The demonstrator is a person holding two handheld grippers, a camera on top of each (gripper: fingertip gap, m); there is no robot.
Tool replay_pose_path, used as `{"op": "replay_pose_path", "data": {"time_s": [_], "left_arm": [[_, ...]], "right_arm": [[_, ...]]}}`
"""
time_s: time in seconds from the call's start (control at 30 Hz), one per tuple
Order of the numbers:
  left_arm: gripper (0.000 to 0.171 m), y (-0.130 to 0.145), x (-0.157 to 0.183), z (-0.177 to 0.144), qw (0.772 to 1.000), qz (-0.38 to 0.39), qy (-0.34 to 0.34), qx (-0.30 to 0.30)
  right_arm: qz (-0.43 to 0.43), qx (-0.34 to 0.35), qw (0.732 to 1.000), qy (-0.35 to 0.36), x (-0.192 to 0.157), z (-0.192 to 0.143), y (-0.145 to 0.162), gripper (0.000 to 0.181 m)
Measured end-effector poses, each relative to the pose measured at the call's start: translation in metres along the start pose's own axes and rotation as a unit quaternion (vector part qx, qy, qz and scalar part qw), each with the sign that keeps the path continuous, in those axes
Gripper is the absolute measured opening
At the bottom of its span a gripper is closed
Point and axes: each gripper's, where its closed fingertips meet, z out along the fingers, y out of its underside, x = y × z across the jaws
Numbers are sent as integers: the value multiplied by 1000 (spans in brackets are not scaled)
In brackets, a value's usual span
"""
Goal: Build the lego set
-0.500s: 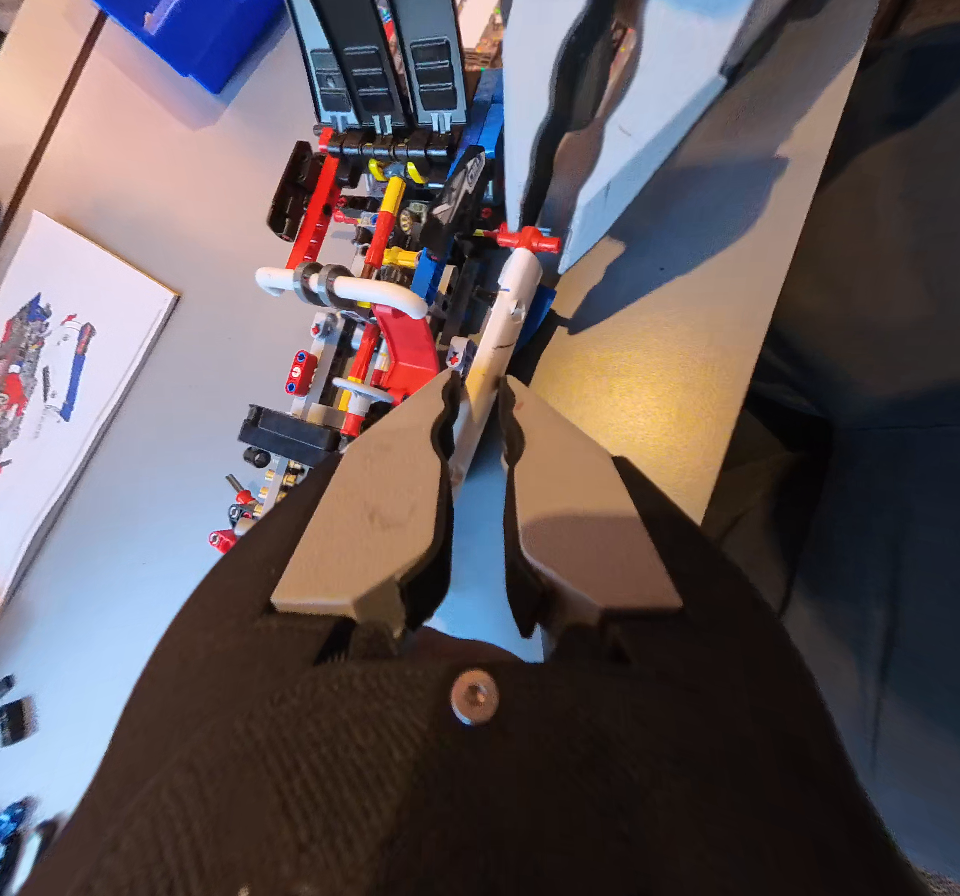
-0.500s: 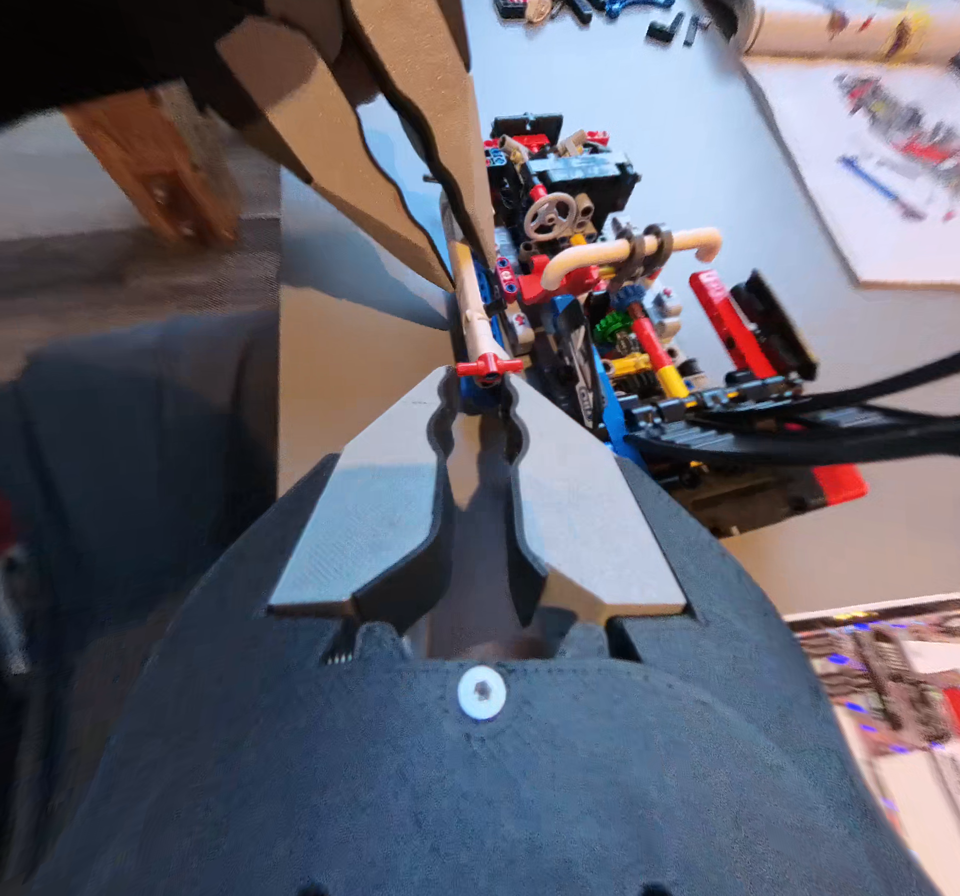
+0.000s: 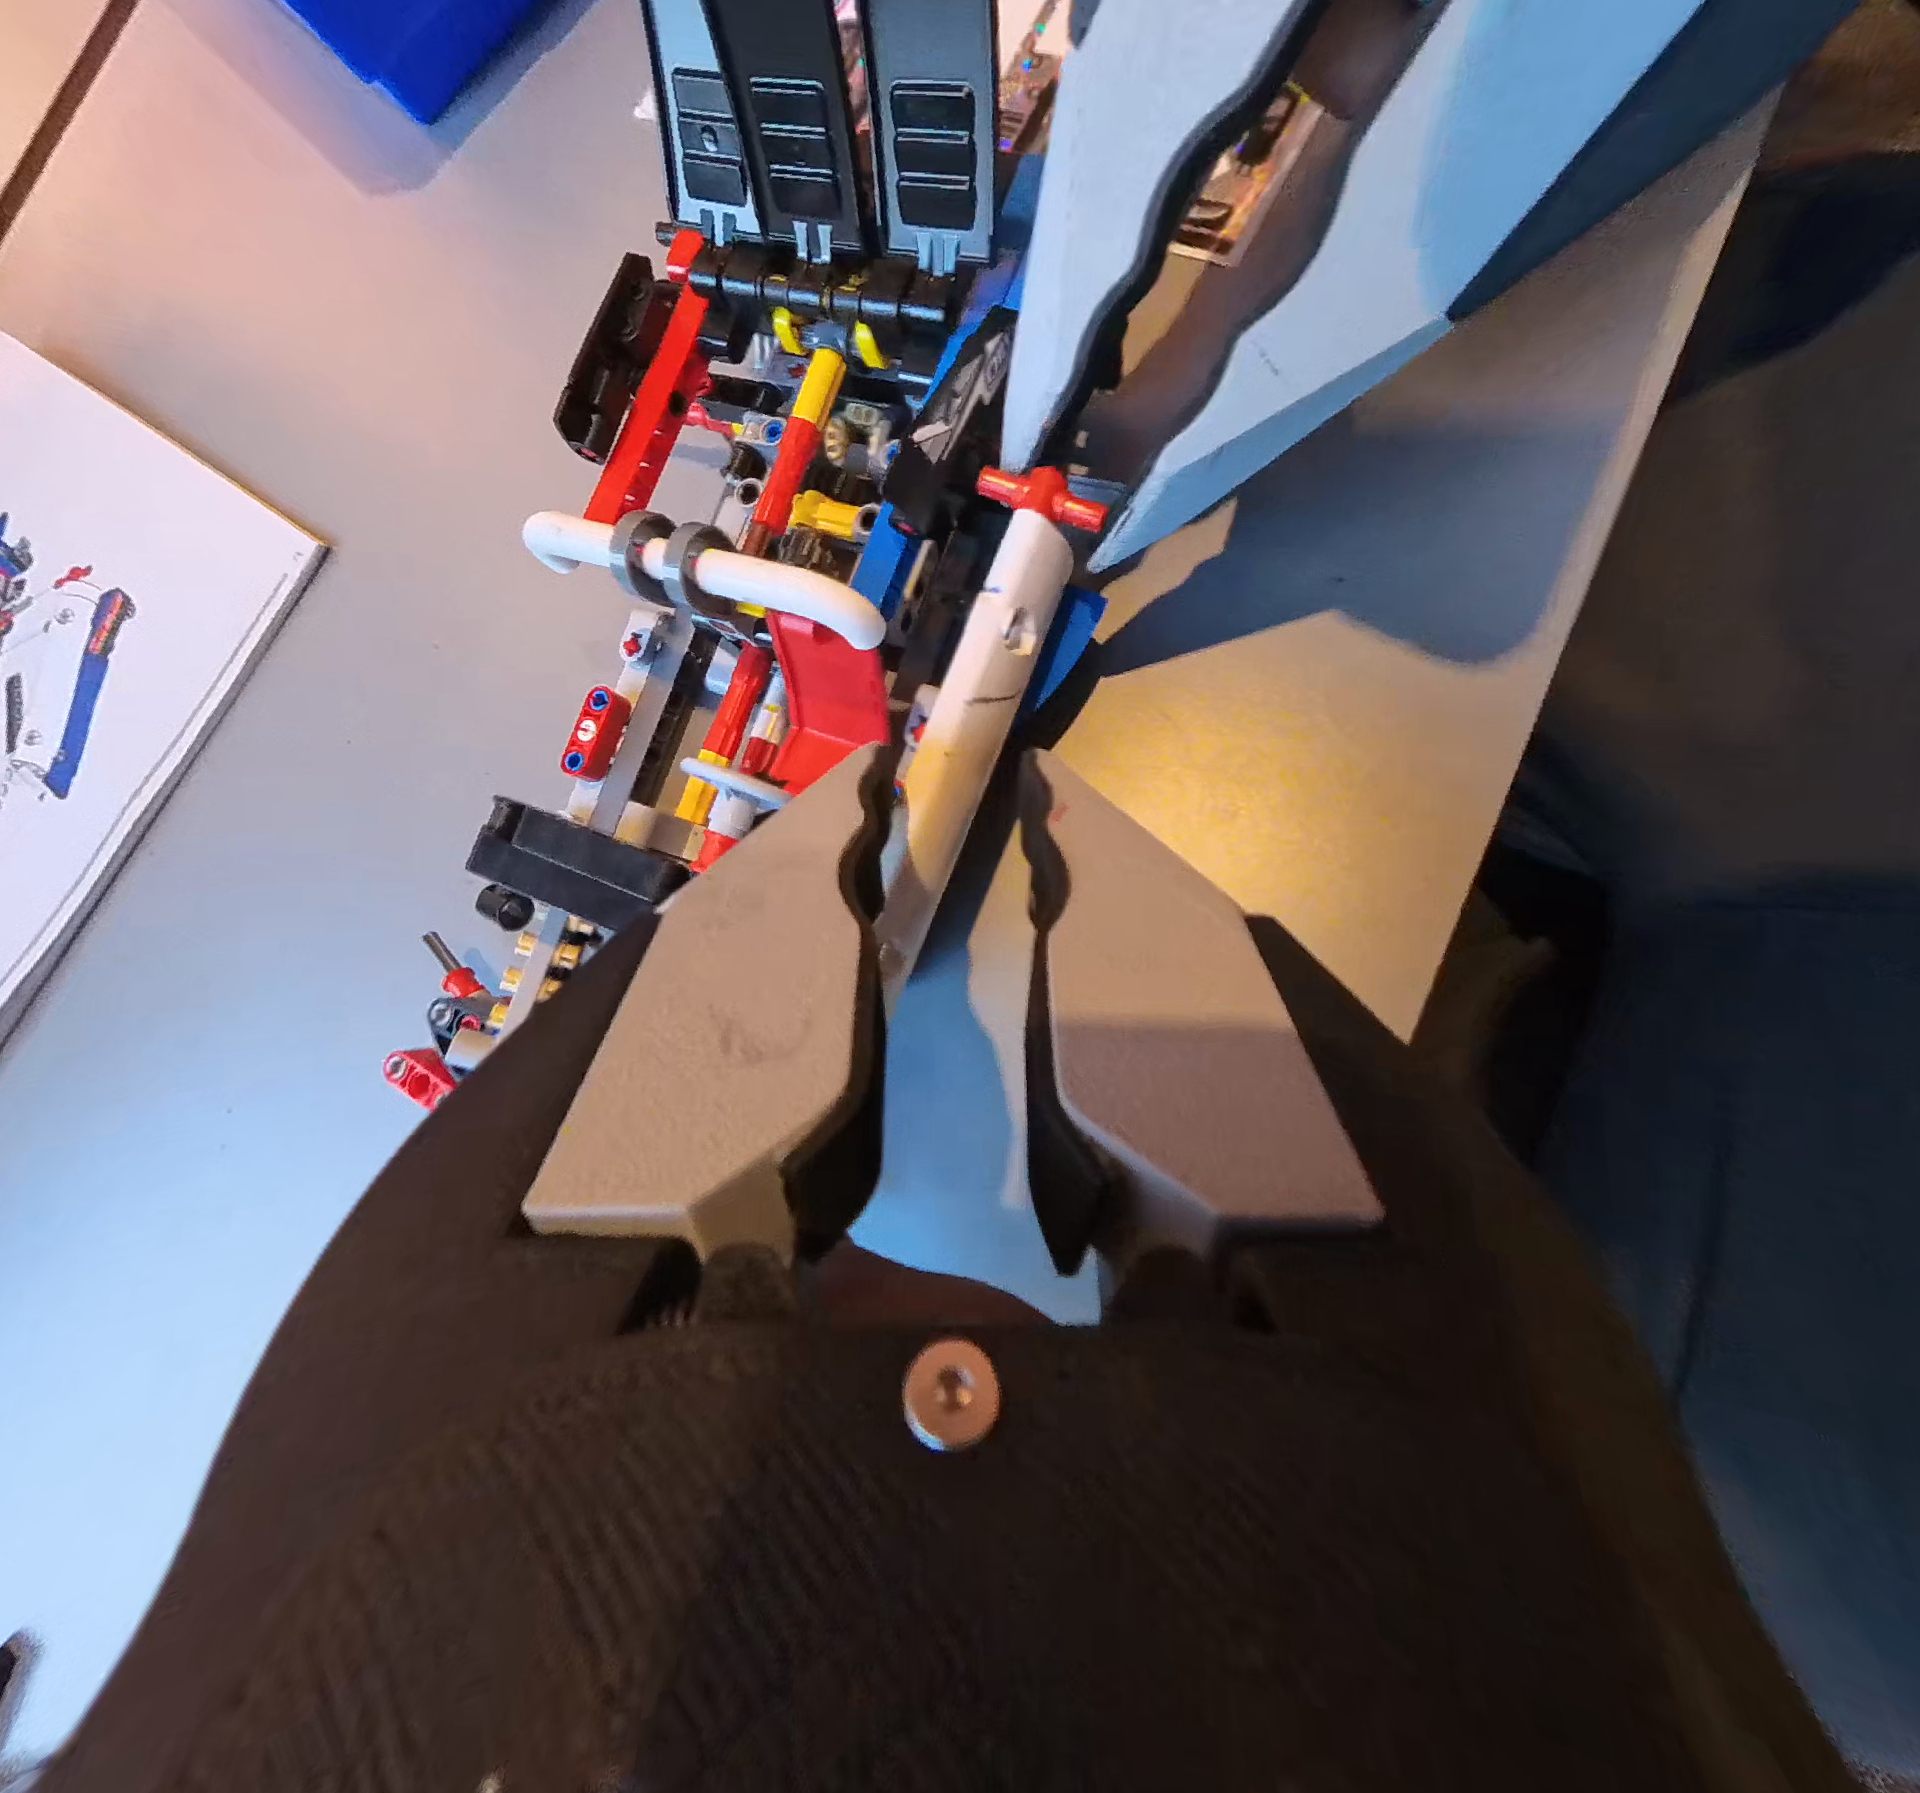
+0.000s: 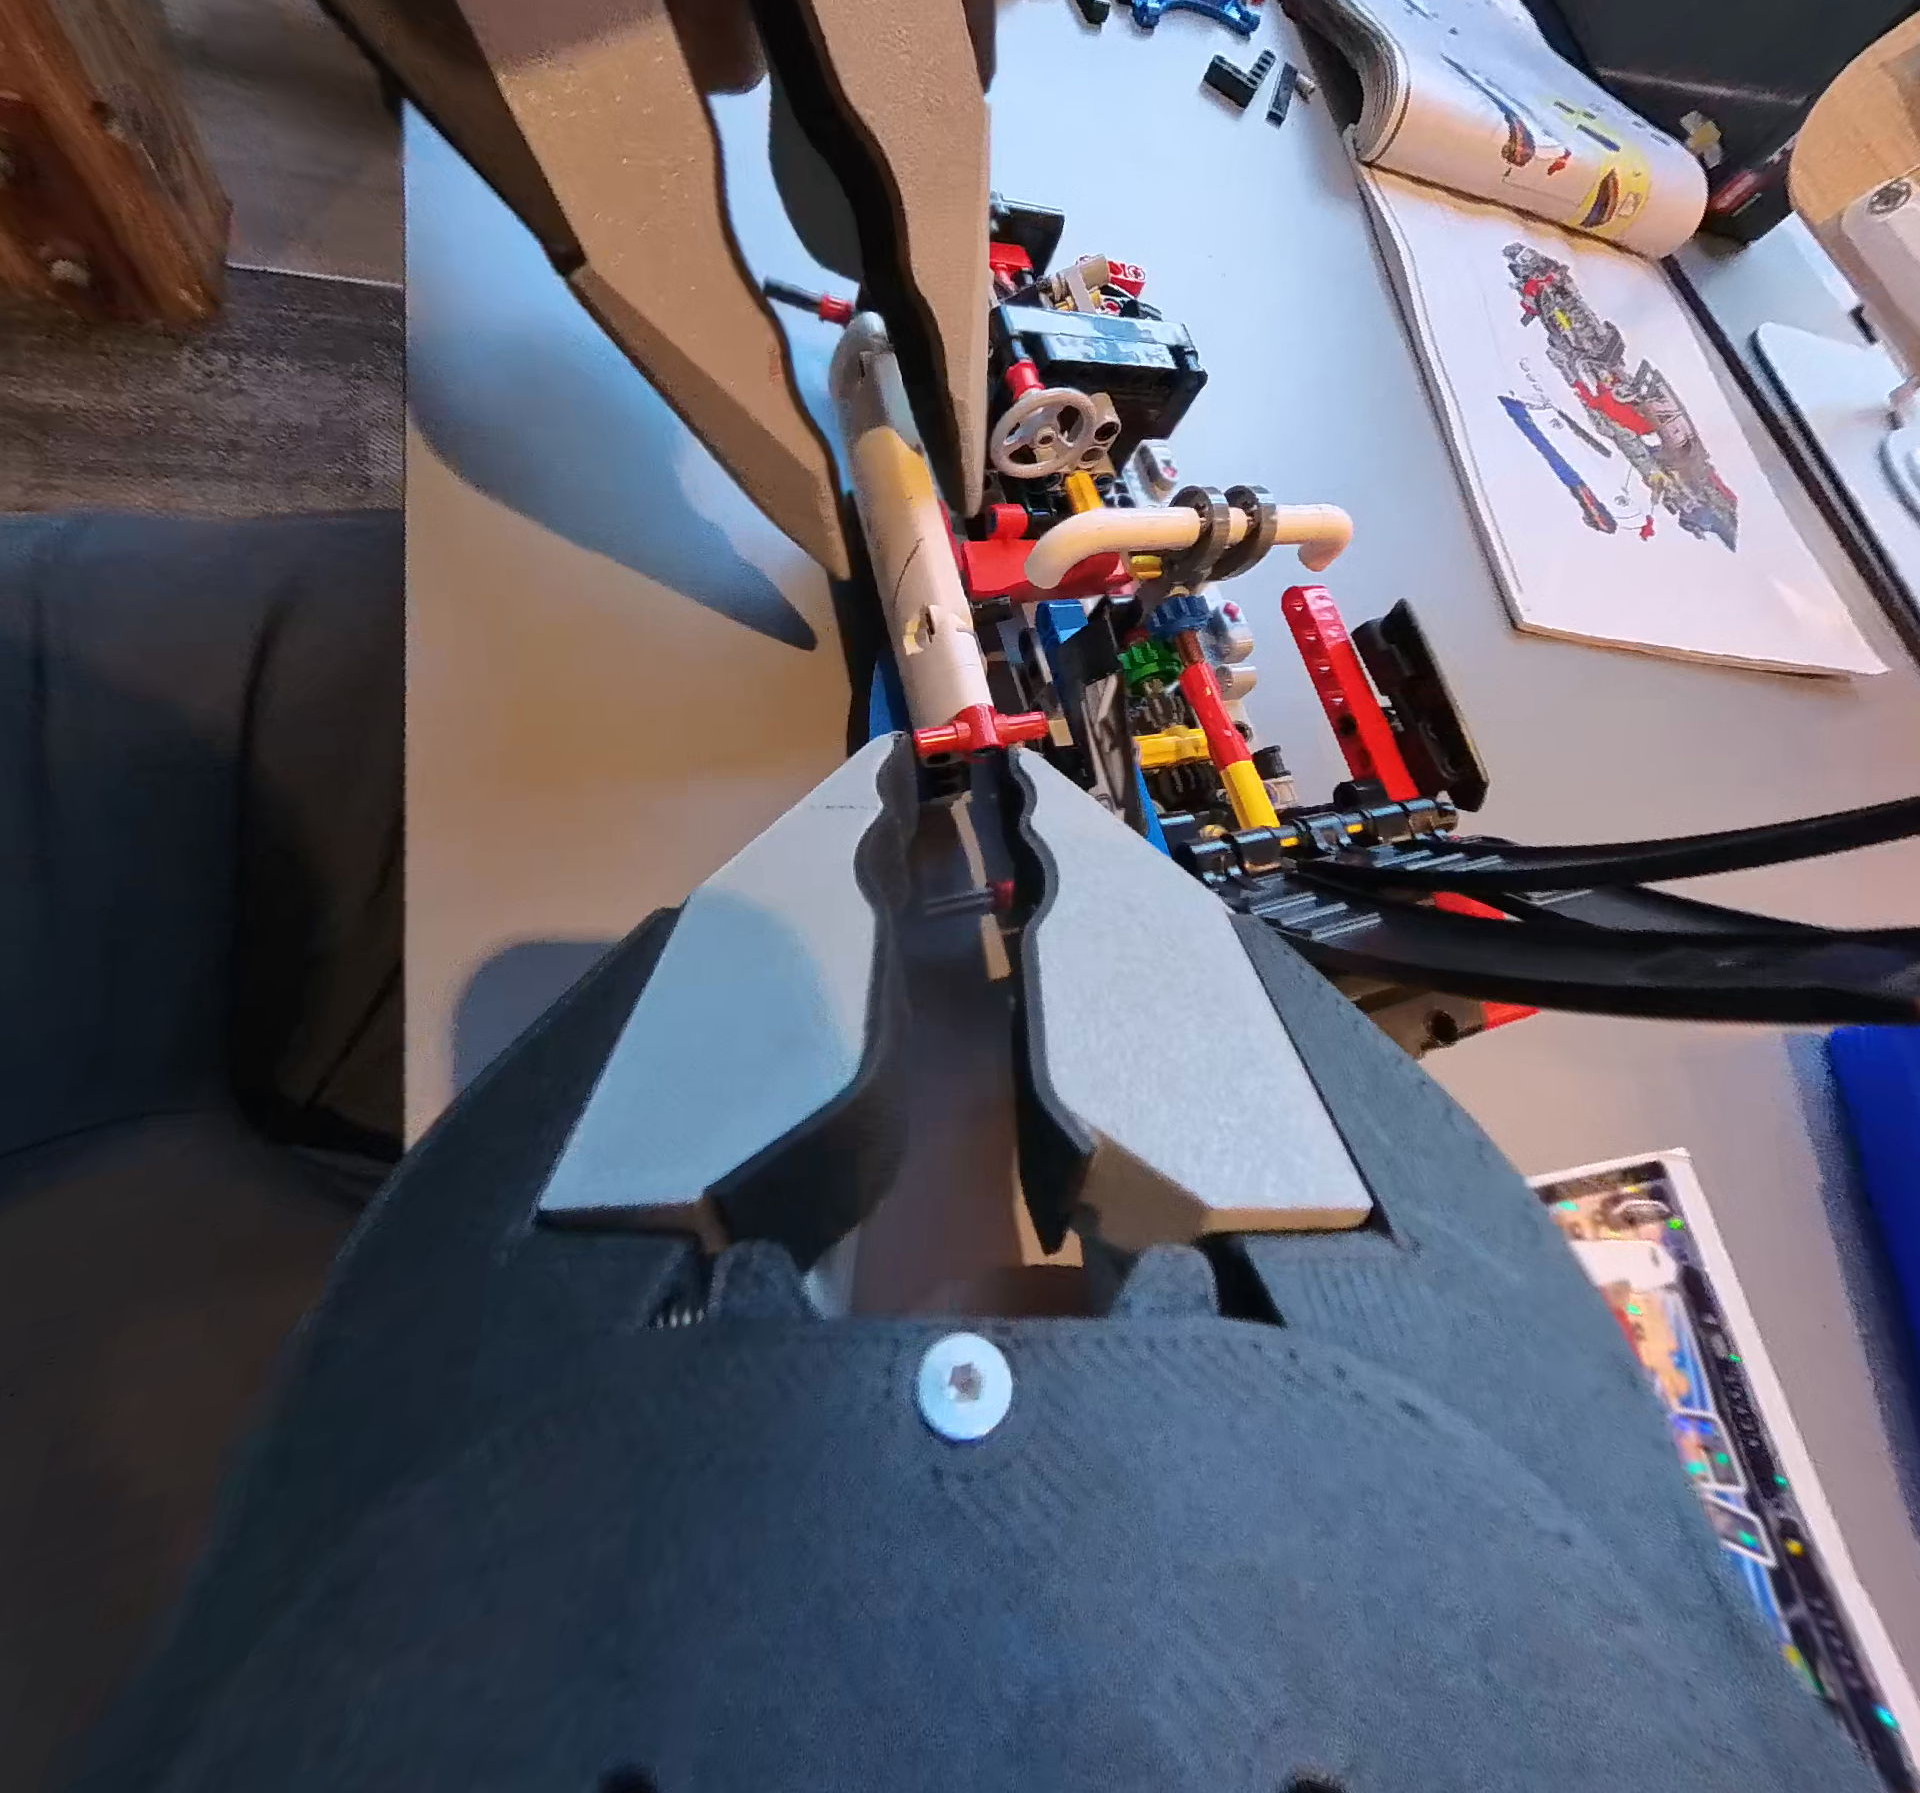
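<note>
Lego model: part-built, red, blue, yellow and black, on grey surface near its edge. White tube along model's side, red cross-pin at its far end.
Left tool: fingers narrow, straddling white tube's near end; grip cannot be told.
Right tool: fingers narrow, tips at red cross-pin; grip cannot be told.
Instruction booklet: open, 2 o'clock in right wrist view.
</note>
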Motion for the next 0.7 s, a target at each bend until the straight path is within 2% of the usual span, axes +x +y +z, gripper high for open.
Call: {"op": "replay_pose_path", "data": {"time_s": [0.17,0.23,0.37,0.5,0.6,0.7], "left_arm": [[32,-8,-8,-6,997,37,-71,11],[33,-11,-2,-9,990,93,-105,24],[35,-2,1,-5,966,190,-175,-11],[37,-5,-3,-3,955,216,-201,-16],[23,-1,-5,0,944,248,-217,-28],[28,2,-7,3,936,265,-232,-31]], "right_arm": [[18,-4,1000,-8,2,2,0,14],[17,-5,1000,-8,2,2,0,15],[21,-5,1000,-13,2,3,0,14],[31,-5,999,-26,1,4,-1,14],[36,-7,999,-30,1,4,-1,14],[34,-15,999,-28,1,5,0,14]]}}
